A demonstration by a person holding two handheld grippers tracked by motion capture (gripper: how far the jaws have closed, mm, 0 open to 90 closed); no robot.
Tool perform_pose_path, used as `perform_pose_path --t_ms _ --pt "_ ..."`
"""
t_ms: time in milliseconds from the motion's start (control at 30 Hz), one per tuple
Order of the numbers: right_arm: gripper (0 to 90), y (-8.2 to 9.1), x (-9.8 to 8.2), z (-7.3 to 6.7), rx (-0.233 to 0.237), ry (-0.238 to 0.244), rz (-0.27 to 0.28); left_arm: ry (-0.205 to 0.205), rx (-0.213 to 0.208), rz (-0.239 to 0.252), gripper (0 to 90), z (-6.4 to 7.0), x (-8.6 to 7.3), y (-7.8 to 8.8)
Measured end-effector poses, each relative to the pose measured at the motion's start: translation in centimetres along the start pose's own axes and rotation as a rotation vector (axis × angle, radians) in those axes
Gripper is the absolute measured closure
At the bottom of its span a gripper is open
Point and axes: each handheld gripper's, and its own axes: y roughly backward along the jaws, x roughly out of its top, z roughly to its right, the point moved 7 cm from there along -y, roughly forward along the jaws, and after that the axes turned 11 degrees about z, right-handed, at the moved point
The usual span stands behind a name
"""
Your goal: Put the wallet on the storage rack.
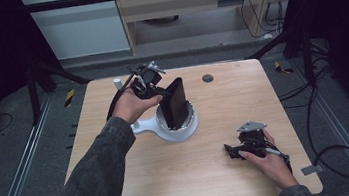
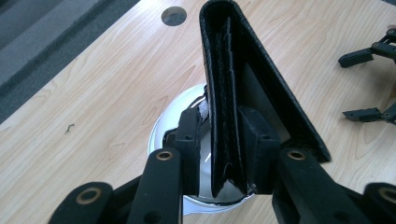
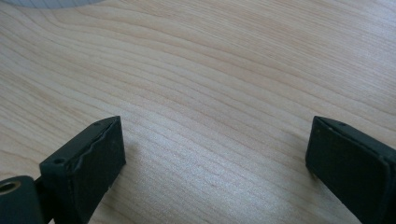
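1. The left tool (image 2: 219, 154) is clamped on a black wallet (image 2: 238, 88); in the left gripper view its two jaws press the folded leather from either side near one end
2. The wallet stands on edge, tilted a little, its lower end inside a white round holder (image 1: 178, 127) with a shiny inner wall; the upper end rises well above the rim
3. In the high view the left hand (image 1: 130, 106) holds this tool (image 1: 162, 93) over the holder, near the middle of the counter (image 1: 223, 97)
4. The holder has a short white arm reaching toward the left; what the small white post (image 1: 117, 82) beyond it is, I cannot make out
5. The right tool (image 3: 215, 158) rests with jaws spread wide and nothing between them, low over bare wood
6. It lies in the right hand (image 1: 265, 160) near the counter's front right, well apart from the holder
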Motion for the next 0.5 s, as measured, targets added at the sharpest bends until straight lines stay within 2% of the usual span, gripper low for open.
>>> perform_pose_path --t_ms 500 --pt "4.8 0.0 0.0 0.0 -0.001 0.0 -0.002 -0.027 0.031 0.079 66.3 0.3 0.5 3.0"
